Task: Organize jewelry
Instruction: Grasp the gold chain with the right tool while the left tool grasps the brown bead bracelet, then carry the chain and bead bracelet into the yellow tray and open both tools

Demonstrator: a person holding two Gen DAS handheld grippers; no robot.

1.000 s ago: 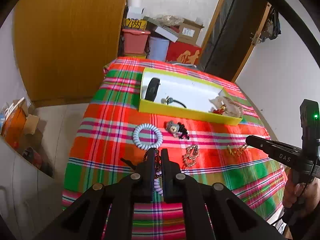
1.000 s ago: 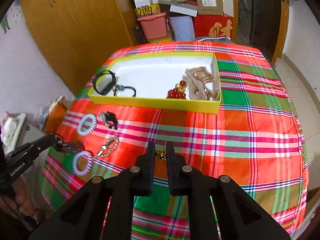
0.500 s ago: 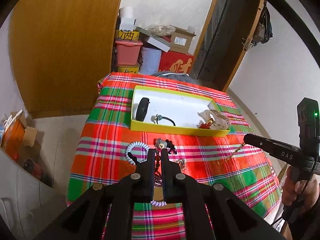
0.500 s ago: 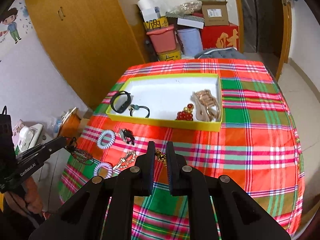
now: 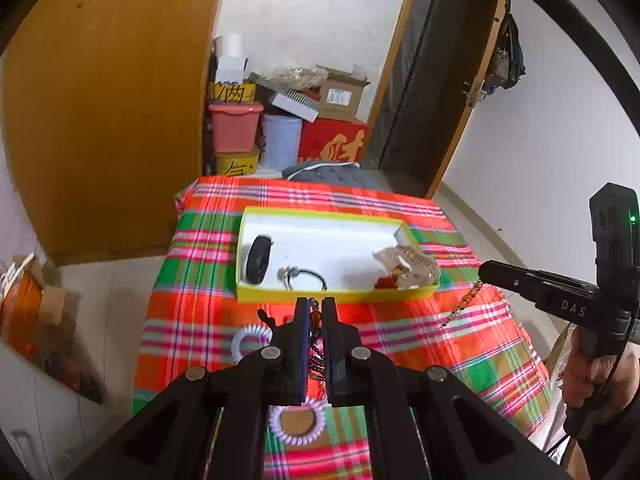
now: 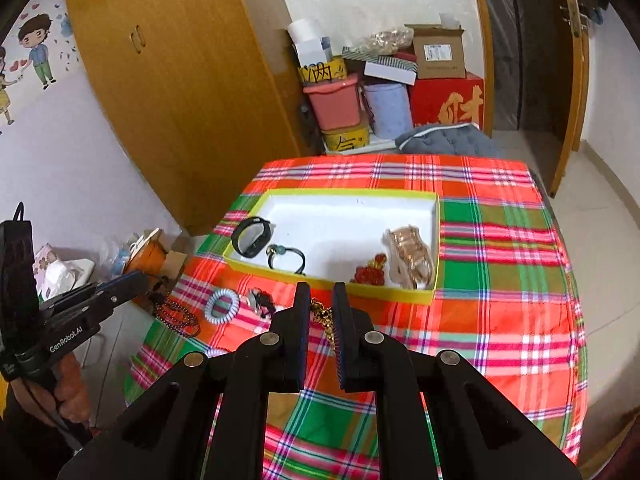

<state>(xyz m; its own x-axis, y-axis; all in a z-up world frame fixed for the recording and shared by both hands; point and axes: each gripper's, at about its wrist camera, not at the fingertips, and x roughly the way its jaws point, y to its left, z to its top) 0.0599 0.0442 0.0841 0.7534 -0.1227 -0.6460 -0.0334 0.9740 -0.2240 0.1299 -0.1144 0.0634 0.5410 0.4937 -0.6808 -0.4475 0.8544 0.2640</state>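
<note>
Our left claw (image 5: 315,306) clamps dark beads (image 5: 316,354) and our right claw (image 6: 321,298) clamps a gold chain (image 6: 326,318), both strands dangling above the cloth (image 6: 500,280), the yellow tray (image 6: 436,236) just ahead.

Home bedroom: wooden wardrobe (image 6: 168,92), cartoon wall stickers (image 6: 34,48)

Matte black claw (image 5: 316,308) arms, silver screws, white "DAS" lettering.

box (image 6: 428,295) mid-table (image 6: 500,320) | hair ties (image 6: 223,306) front-left of box
</note>
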